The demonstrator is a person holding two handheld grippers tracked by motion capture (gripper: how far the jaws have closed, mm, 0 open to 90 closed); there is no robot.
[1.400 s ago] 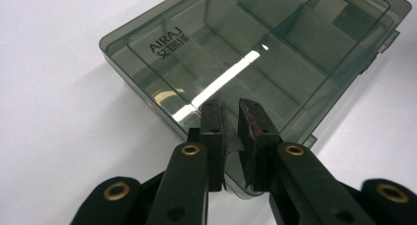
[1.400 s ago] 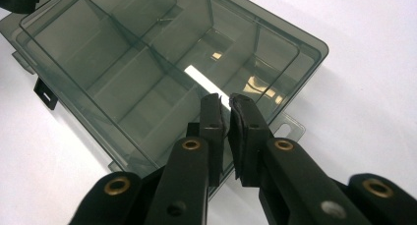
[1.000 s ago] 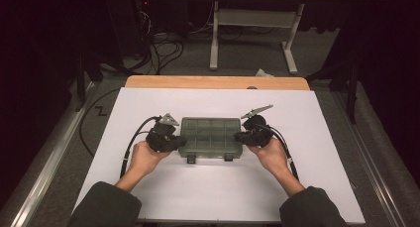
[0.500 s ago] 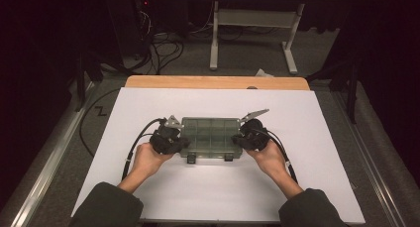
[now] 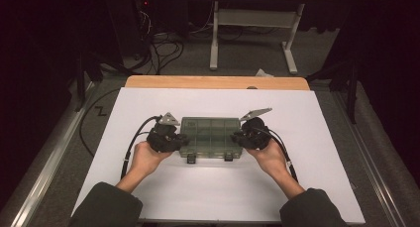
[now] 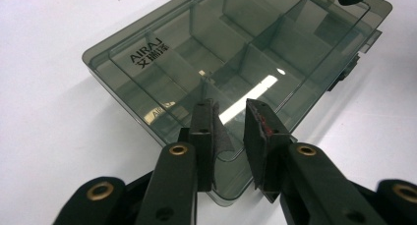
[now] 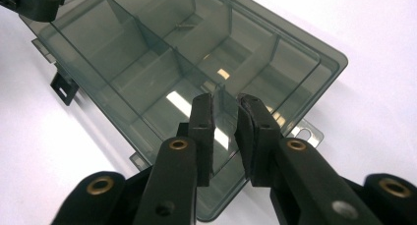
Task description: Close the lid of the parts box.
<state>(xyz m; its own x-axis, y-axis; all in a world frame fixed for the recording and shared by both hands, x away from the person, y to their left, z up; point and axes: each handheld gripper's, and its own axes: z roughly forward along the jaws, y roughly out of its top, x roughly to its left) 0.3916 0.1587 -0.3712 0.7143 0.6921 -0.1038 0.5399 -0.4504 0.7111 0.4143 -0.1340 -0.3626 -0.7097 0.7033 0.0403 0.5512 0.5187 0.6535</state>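
So the smoky see-through organizer box (image 5: 210,137) sits a bit below the middle of the high view, flat on the white table sheet (image 5: 297,118), with its two dark latches (image 5: 190,159) on the edge nearest the person. The lid is down, and through it you can see the divider walls splitting the inside into compartments. The compartments look bare as far as I can tell.

The left gripper (image 5: 179,140) is at the box's left short end and the right gripper (image 5: 238,138) is at its right short end, each held in a hand coming up from the bottom of the frame. Dark sleeves show in the lower corners.

In the left gripper view, the left gripper (image 6: 235,131) has its two black jaws a little apart over the near end of the lid, lower middle of the frame. The jaws have just been opening, with the box's end wall in the gap between them. I can't see the pads actually pressing on it. There's a white printed logo (image 6: 146,52) on the lid at upper left.

Same deal in the right gripper view: the right gripper (image 7: 225,124) has its jaws slightly spread astride the box's end wall, also just been opening, and the pads look clear of the plastic. A small clear hang tab (image 7: 307,132) sticks out of the box just right of the jaws.
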